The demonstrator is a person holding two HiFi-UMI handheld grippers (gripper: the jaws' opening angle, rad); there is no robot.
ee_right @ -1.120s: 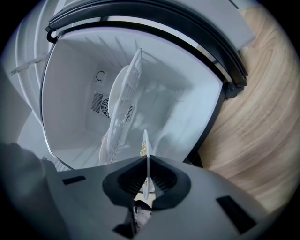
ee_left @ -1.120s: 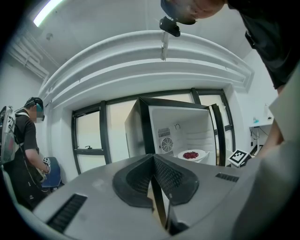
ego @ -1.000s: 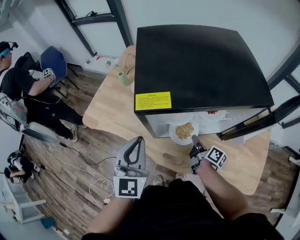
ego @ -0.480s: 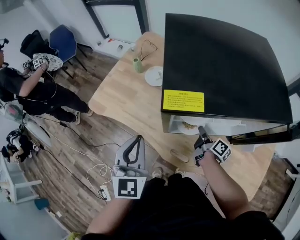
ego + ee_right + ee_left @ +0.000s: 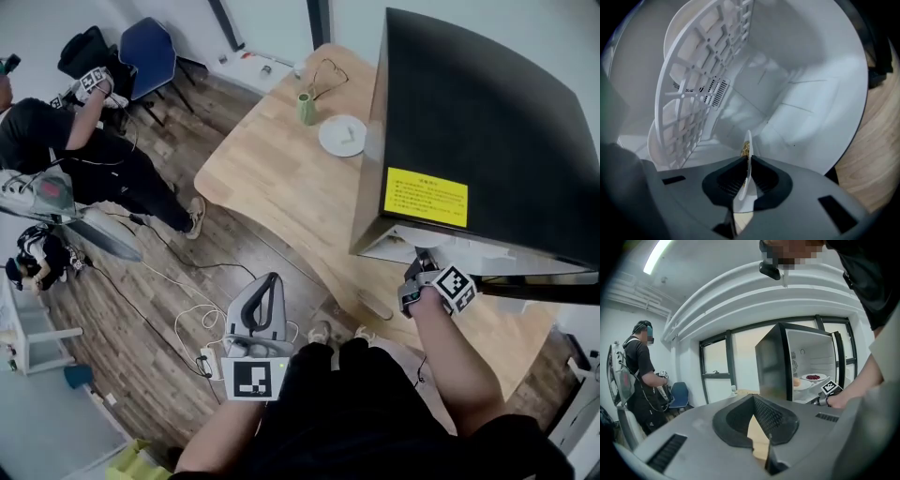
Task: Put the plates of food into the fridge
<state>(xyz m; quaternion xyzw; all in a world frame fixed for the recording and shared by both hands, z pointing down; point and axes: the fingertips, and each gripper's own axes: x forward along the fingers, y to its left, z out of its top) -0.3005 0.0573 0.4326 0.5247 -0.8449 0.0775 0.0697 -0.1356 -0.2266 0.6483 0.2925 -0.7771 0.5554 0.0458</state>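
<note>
The plate of food (image 5: 749, 138) is inside the open fridge (image 5: 478, 122), held at its near rim by the right gripper (image 5: 747, 159), whose jaws are closed on it. In the right gripper view the plate is white and thin and is seen edge-on, with a small heap of yellowish food (image 5: 746, 149) just above the jaws. The white walls of the fridge are around it and a white lattice shelf (image 5: 698, 79) is at the left. In the head view the right forearm is stretched forward from the body and the right gripper (image 5: 422, 264) reaches under the front edge of the black fridge top. The left gripper (image 5: 270, 281) is held low and close to the body, over the wooden floor and beside the worktop (image 5: 281, 197). Its jaws are closed tip to tip, with nothing between them. I count three plates. One is the held plate. The second, with red food (image 5: 813, 377), stands on a shelf deeper in the fridge. The third white plate (image 5: 342, 135) lies on the worktop just beside the fridge, and I cannot tell what is on it. One green cup (image 5: 307, 108) stands near this third plate. There are two grippers and one fridge.
</note>
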